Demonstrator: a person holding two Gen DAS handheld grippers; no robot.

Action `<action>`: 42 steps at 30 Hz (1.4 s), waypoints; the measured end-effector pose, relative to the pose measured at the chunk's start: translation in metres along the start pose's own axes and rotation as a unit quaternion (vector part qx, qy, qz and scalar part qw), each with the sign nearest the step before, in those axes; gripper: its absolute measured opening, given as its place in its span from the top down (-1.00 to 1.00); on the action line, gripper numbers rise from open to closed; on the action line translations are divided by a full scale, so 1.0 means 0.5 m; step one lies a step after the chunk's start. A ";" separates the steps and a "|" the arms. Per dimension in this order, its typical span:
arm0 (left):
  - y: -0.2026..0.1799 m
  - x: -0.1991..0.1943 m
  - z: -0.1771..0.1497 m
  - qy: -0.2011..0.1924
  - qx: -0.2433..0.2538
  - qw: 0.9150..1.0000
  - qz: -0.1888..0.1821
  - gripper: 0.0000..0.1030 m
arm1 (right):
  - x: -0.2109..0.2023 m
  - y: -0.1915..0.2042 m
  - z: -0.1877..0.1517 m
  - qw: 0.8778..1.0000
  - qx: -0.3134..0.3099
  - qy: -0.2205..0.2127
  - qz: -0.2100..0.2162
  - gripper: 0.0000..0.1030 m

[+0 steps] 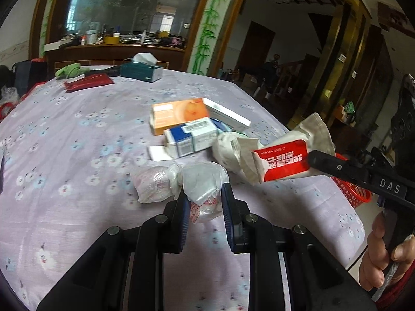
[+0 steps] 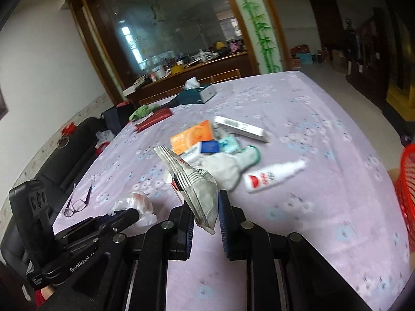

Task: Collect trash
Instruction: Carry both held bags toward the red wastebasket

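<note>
My left gripper [image 1: 206,204] is shut on a crumpled clear plastic bag [image 1: 202,186], low over the lilac flowered tablecloth [image 1: 77,155]. A second plastic wad [image 1: 153,186] lies just to its left. My right gripper [image 2: 206,199] is shut on a flat white pouch with a red label [image 2: 197,181], held above the table. In the left wrist view the same pouch [image 1: 282,163] juts out from the right gripper's black fingers [image 1: 326,164]. Behind lie an orange box [image 1: 179,114], a blue-and-white box [image 1: 192,137], a white flat box [image 1: 228,114] and a white glove [image 2: 225,165].
A white bottle with a red label [image 2: 272,176] lies right of the glove. A red mesh basket [image 2: 407,189] stands off the table's right edge. Glasses [image 2: 77,202] lie near the left edge. A teal tissue box [image 2: 194,93] and a dark red packet [image 1: 88,81] sit at the far end.
</note>
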State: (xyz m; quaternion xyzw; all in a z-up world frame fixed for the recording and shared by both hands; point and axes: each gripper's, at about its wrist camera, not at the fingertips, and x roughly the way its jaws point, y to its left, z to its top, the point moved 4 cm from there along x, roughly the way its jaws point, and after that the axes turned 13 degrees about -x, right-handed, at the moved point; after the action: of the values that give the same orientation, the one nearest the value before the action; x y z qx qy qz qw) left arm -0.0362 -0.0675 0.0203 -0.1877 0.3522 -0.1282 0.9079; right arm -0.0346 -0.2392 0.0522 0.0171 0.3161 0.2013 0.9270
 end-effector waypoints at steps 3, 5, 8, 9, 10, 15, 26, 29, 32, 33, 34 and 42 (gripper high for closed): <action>-0.019 0.005 -0.005 0.004 0.008 1.000 -0.003 0.57 | -0.014 -0.023 -0.016 1.000 0.016 0.002 -0.001 0.64; -0.027 0.005 -0.008 0.006 0.012 1.000 -0.004 0.57 | -0.017 -0.032 -0.025 1.000 0.026 0.005 0.000 0.64; -0.037 0.007 -0.011 0.008 0.018 1.000 -0.003 0.57 | -0.020 -0.041 -0.032 0.999 0.033 0.005 0.002 0.64; -0.040 0.007 -0.012 0.009 0.020 1.000 -0.003 0.57 | -0.022 -0.042 -0.033 0.999 0.035 0.005 0.004 0.64; -0.043 0.008 -0.012 0.010 0.022 1.000 -0.003 0.57 | -0.024 -0.044 -0.034 0.999 0.036 0.004 0.005 0.64; -0.048 0.011 -0.015 0.011 0.026 1.000 -0.003 0.57 | -0.031 -0.041 -0.040 0.999 0.035 0.002 0.007 0.64; -0.050 0.009 -0.018 0.012 0.027 1.000 -0.004 0.57 | -0.035 -0.037 -0.045 0.999 0.037 0.002 0.012 0.64; -0.051 0.010 -0.019 0.014 0.027 1.000 -0.004 0.57 | -0.037 -0.039 -0.046 0.999 0.038 0.003 0.013 0.64; -0.051 0.010 -0.020 0.014 0.027 1.000 -0.004 0.57 | -0.038 -0.041 -0.048 0.999 0.039 0.003 0.013 0.64; -0.051 0.010 -0.020 0.014 0.027 1.000 -0.003 0.57 | -0.037 -0.042 -0.047 0.999 0.040 0.003 0.013 0.64; -0.051 0.010 -0.020 0.014 0.027 1.000 -0.004 0.57 | -0.038 -0.042 -0.048 0.999 0.041 0.004 0.013 0.64; -0.051 0.010 -0.020 0.014 0.027 1.000 -0.004 0.57 | -0.037 -0.045 -0.049 0.999 0.043 0.005 0.014 0.64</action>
State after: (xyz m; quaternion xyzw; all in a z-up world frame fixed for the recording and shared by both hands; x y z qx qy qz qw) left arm -0.0419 -0.0950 0.0215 -0.1623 0.3605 -0.1435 0.9072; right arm -0.0542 -0.2695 0.0399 0.0604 0.3292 0.2010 0.9206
